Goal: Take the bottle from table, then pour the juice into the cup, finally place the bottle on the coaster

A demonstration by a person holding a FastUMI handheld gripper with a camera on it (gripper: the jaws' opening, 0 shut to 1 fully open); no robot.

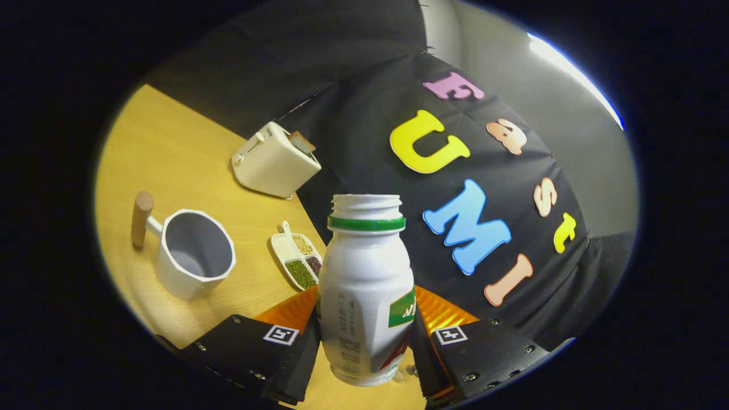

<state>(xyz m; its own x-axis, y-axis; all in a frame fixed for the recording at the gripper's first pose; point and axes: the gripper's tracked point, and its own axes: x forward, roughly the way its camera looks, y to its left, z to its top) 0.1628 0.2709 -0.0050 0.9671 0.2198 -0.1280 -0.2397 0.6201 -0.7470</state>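
A white plastic bottle (365, 290) with a green neck ring, a green label and no cap stands between my two fingers. My gripper (364, 350) is shut on its lower body, and both pads press its sides. The bottle is lifted clear of the wooden table (171, 154), and the whole view is tilted. A white cup (193, 253) with a wooden handle sits on the table beyond and to the left of the fingers, its mouth open and its inside looking empty. A ribbed orange coaster (441, 312) shows just behind the bottle, partly hidden by it and by the fingers.
A small white divided dish (297, 262) of beans and seeds lies between the cup and the bottle. Farther back a cream toaster (276, 160) with a slice of toast stands near the table's edge. The booth's black cloth wall rises behind.
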